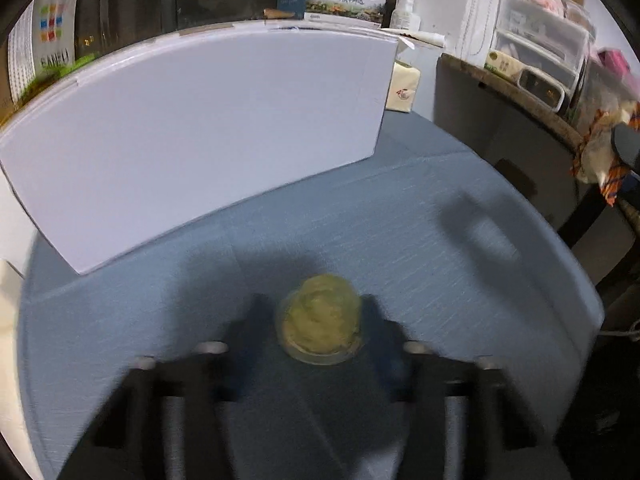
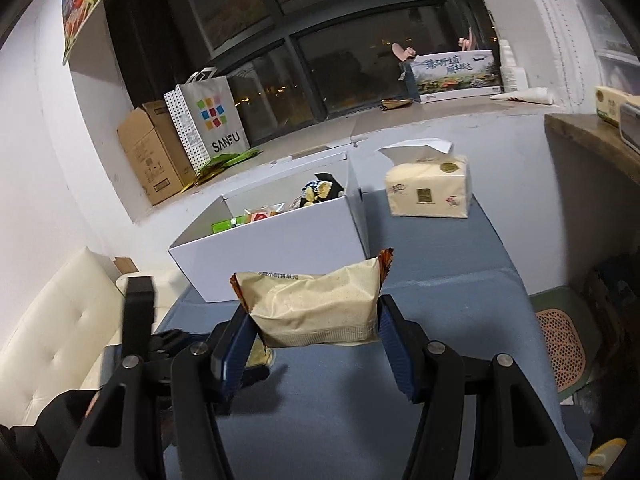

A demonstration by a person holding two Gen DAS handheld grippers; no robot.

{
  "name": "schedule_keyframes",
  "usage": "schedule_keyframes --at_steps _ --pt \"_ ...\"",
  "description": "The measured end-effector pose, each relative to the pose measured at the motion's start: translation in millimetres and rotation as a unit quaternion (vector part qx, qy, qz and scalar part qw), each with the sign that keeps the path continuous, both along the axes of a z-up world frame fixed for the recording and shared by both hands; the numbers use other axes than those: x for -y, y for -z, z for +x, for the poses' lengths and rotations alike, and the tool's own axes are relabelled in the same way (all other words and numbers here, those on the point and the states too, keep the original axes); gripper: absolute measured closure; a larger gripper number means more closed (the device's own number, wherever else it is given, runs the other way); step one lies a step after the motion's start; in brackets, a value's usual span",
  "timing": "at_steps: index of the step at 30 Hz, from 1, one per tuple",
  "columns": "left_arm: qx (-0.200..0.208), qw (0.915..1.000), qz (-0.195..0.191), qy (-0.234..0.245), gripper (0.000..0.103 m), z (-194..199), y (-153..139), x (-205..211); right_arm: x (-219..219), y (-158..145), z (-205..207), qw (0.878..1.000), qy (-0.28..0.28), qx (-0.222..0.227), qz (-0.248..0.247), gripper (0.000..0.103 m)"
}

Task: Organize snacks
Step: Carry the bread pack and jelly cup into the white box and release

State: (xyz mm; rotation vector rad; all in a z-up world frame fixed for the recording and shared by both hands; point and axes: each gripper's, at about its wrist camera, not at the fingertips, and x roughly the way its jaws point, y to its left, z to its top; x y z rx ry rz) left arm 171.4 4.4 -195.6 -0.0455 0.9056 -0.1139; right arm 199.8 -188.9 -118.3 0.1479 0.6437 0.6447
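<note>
Beige snack packet (image 2: pixel 316 308) clamped, right view only.

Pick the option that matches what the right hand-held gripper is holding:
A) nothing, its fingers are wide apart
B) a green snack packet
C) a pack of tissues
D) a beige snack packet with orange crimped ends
D: in the right wrist view, the right hand-held gripper has its fingers closed on both sides of the beige snack packet, lifted in front of the white box.
</note>
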Motion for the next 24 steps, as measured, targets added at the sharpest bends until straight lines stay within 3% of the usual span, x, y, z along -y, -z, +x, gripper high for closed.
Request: schedule_keyframes --at_steps 2,5,7,12,16,20,24 --pt "0.005 0.9997 -0.023 0.008 0.056 -6.4 -1.5 -1.1 -1.7 3.2 1.0 1.000 -0.001 -0.003 -0.002 0.039" --pt "0.023 0.9995 -0.018 0.010 0.056 -18.2 -9.3 0.3 -5.4 8.5 1.2 1.000 -0.010 -0.012 0.000 0.039" --pt "0.035 0.9987 -0.035 0.009 0.056 -25.9 -17.4 -3.4 -9.5 10.3 0.8 1.000 -0.016 -0.013 -0.004 0.039" --pt "0.097 0.9930 -0.067 -0.007 0.056 -55.1 -61.5 -20.0 -18.7 12.8 1.2 0.999 -0.029 -0.016 -0.012 0.039" --pt "0.156 0.9838 -0.085 -0.025 0.056 -62.2 -108.5 -51.2 -34.8 5.9 9.0 0.998 -0.058 -0.015 -0.017 0.039" --pt "0.200 0.9741 -0.091 -0.054 0.056 -46.9 -149.3 -91.2 -62.1 -17.4 28.9 0.995 -0.101 -0.001 -0.011 0.039" --pt "0.203 0.9712 -0.096 -0.080 0.056 0.8 -168.2 -129.6 -97.5 -49.6 58.4 0.992 -0.127 0.022 -0.019 0.039"
